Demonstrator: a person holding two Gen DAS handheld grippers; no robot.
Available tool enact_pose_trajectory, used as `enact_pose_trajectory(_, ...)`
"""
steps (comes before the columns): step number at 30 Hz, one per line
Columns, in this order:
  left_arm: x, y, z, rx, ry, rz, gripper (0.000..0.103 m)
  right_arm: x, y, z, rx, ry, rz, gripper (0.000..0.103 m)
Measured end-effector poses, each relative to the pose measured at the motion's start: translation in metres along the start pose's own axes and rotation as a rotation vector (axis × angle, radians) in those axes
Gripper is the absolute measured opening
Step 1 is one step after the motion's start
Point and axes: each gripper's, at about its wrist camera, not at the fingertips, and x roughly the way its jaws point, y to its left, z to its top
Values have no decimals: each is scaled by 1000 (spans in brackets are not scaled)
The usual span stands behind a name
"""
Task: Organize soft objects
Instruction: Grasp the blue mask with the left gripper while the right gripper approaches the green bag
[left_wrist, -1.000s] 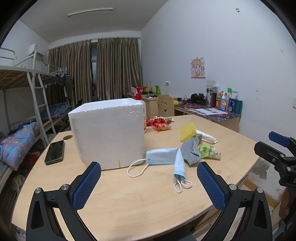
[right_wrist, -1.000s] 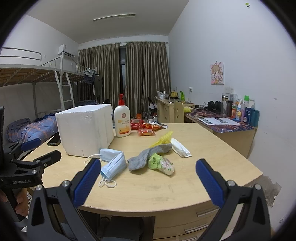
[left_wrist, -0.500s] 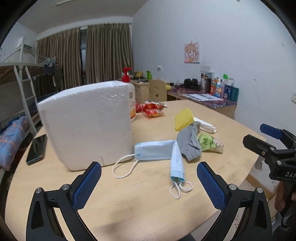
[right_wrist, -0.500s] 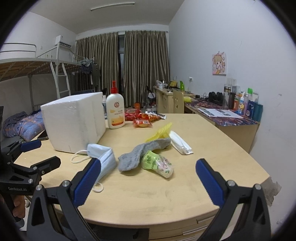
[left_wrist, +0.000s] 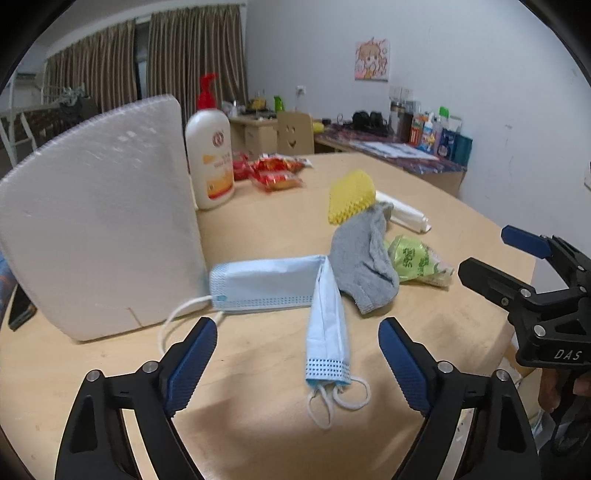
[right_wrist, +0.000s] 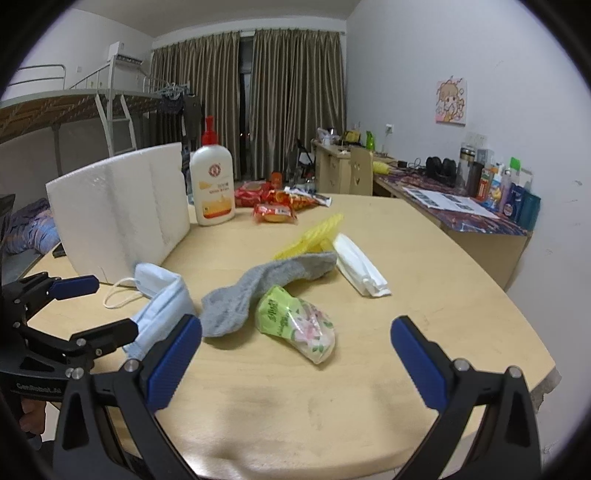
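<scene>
Two grippers, both yours, jaws apart, nothing between pads. Left gripper (left_wrist: 297, 363) had just been narrowing, still wide. Nearest it: folded blue mask (left_wrist: 327, 334), long axis running away from you, ear loops pointing toward you, lying in line between fingers. Second blue mask (left_wrist: 264, 282) behind, long axis crosswise, touching first at far end. Right gripper (right_wrist: 295, 356) faced green tissue pack (right_wrist: 295, 323), long axis slanting far-left to near-right. Gray sock (right_wrist: 266, 290) beyond, overlapping pack. Left hand likely nearer masks. Foam box (left_wrist: 99, 240) far left on table (left_wrist: 258, 398).
</scene>
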Motion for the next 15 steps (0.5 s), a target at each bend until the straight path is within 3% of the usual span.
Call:
enact_pose_trajectory(11,40,-1,2,-15,109,32,63,31,-14,1,-39,69,26,103)
enact_pose_trajectory(15,45,-1,2,-10,133,40,47,38,-18,2,-52,91,51,103)
